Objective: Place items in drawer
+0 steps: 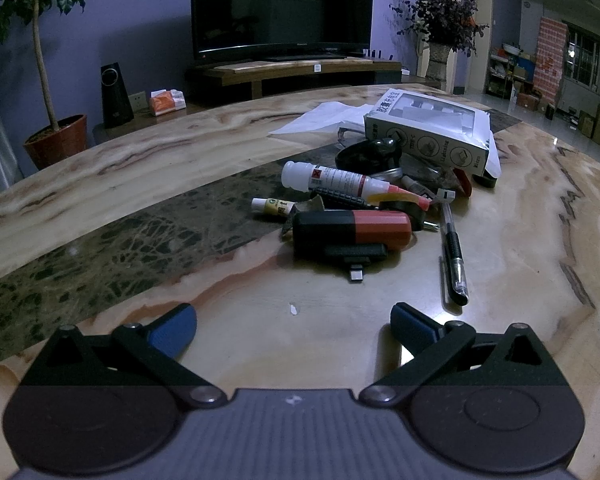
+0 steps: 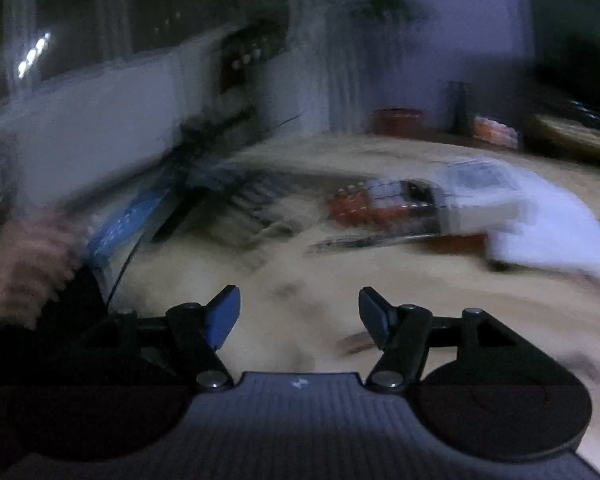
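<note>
L claw (image 1: 293, 322) wide open, nothing btwn pads, low over the worktop (image 1: 120, 168), aimed at the clutter pile. R claw (image 2: 299, 312) also open & empty; R wrist view badly smeared, so detail there is poor.

Items still on worktop, all in one heap:
- black/red block (image 1: 350, 230) w/ connector sticking out, nearest L claw
- white glue bottle (image 1: 332, 179) lying on its side behind it
- black pen (image 1: 454, 254) to the right, apart from the block
- boxed adapter set (image 1: 430, 130) at back, on white paper (image 1: 324, 118)
- small tube (image 1: 270, 206) at left edge of heap

Drawer: not in either view, can't say where it sits or if it's open. A hand (image 2: 24, 264) shows at left in R view, blurred.

Step, as I judge it: btwn picks, both claws free, pile barely thinned. Next move prob calls for going to one item at the heap's edge. Block or pen look easiest, since the rest overlap. Pen is thin & flat on worktop, so needs a low, square approach
</note>
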Action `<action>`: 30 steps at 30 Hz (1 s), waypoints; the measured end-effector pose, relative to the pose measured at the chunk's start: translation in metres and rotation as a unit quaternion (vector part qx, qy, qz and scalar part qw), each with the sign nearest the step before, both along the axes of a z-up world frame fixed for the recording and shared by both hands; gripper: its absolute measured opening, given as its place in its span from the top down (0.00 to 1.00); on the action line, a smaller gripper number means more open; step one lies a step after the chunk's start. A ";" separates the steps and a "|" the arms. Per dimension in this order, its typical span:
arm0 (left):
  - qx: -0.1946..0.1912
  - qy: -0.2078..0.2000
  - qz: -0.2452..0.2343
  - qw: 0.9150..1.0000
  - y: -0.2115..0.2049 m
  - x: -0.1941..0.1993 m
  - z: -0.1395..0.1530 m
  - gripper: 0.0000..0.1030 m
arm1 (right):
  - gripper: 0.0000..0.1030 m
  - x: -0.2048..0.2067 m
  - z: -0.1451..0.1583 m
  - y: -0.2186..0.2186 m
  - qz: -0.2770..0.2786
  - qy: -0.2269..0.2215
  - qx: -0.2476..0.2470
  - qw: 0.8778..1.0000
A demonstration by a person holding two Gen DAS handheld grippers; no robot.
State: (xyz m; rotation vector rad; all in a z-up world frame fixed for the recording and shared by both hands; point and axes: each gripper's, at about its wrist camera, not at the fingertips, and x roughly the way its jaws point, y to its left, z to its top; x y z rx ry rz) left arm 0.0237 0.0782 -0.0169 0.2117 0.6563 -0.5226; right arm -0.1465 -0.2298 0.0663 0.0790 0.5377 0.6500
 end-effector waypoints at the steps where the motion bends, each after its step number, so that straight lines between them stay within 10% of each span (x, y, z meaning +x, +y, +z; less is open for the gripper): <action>1: 0.000 0.000 0.000 1.000 0.000 0.000 0.000 0.00 | 0.35 0.012 -0.008 -0.016 -0.043 0.028 0.045 0.998; 5: 0.000 0.000 0.000 1.000 0.000 0.000 0.000 0.00 | 0.39 0.059 -0.040 -0.078 -0.211 0.135 0.223 0.942; 18: 0.000 0.000 0.000 1.000 0.000 0.000 0.000 0.00 | 0.54 0.124 -0.092 -0.095 -0.337 0.175 0.297 0.876; 30: 0.000 0.000 0.000 1.000 0.000 0.000 0.000 0.00 | 0.57 0.151 -0.091 -0.089 -0.342 0.165 0.325 0.866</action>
